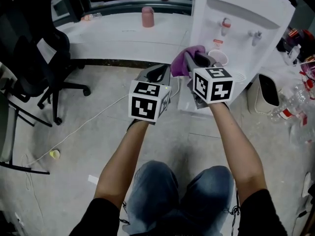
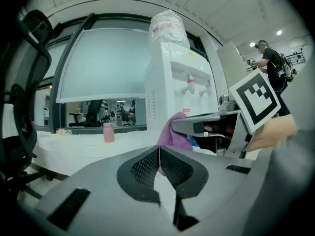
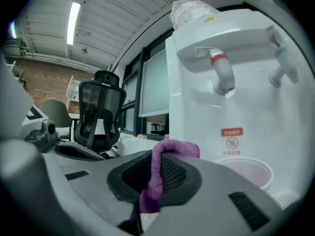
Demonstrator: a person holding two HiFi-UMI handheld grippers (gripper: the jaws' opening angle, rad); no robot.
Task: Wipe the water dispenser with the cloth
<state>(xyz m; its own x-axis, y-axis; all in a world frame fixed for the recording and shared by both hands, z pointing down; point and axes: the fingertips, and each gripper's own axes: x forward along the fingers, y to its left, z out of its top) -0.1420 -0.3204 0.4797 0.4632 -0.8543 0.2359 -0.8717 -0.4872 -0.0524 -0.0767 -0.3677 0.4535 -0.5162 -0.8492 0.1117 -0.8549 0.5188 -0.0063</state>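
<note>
The left hand-held gripper (image 2: 158, 156), jaws closed on nothing, is held clear, short of the water dispenser (image 1: 246, 33). The right hand-held gripper (image 3: 156, 173) clamps the purple cloth (image 3: 170, 149). A fold protrudes forward as the wiping face, near the dispenser's front panel.
</note>
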